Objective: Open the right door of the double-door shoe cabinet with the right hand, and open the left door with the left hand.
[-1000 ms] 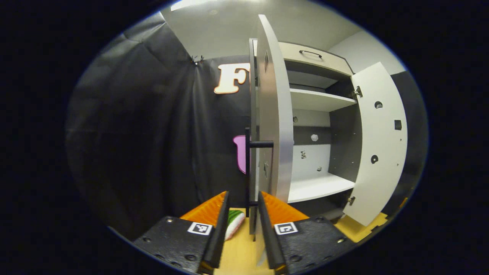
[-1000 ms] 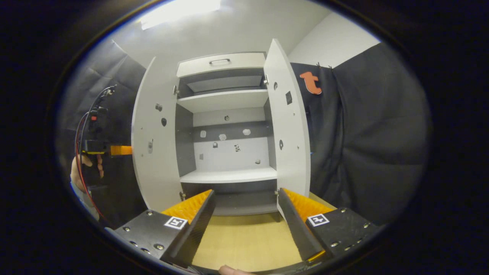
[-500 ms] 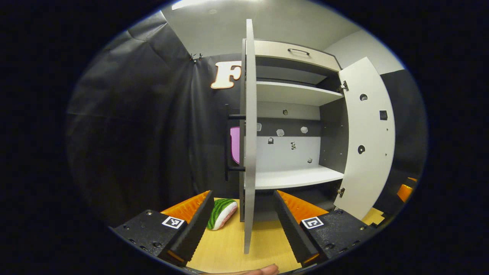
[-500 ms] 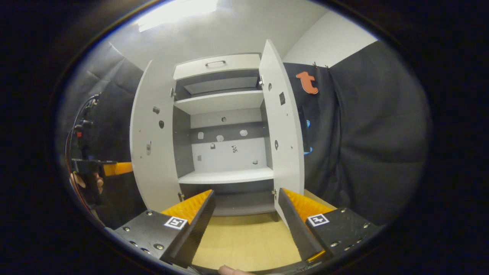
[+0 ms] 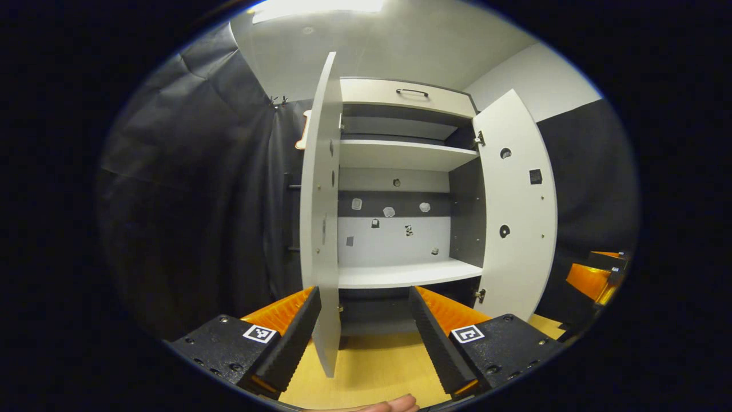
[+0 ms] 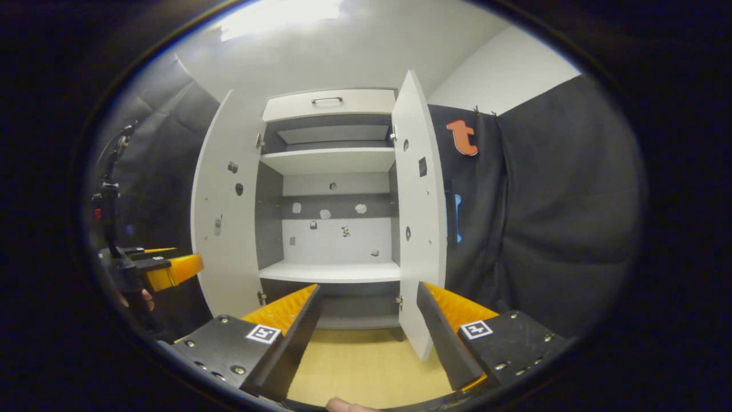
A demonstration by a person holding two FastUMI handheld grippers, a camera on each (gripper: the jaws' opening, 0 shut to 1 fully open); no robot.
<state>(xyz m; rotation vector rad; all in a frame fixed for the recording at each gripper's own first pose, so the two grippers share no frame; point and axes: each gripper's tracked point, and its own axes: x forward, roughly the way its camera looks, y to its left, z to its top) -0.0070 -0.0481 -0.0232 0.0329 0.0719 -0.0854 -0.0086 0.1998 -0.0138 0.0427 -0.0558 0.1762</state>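
The white shoe cabinet (image 5: pixel 400 94) stands with both doors swung wide, its white shelves (image 5: pixel 409 273) bare. In the left gripper view the left door (image 5: pixel 319 229) hangs edge-on just past my left gripper (image 5: pixel 363 320), which is open and holds nothing. The right door (image 5: pixel 517 212) stands out to the right. In the right gripper view the cabinet (image 6: pixel 329 106) is ahead, its right door (image 6: pixel 418 229) just beyond my open right gripper (image 6: pixel 369 317). The left door (image 6: pixel 224 212) faces me, and the left gripper (image 6: pixel 166 269) shows at the far left edge.
The cabinet rests on a light wooden table (image 5: pixel 372 372). Black cloth walls (image 6: pixel 549 217) close in on both sides. The right gripper (image 5: pixel 595 277) shows at the far right of the left gripper view. A top drawer with a dark handle (image 5: pixel 412 91) is shut.
My left gripper let go of the left door's handle, opened and drew back rightwards to face the cabinet's inside. The left door swung further open. The right gripper stayed open, shifting slightly.
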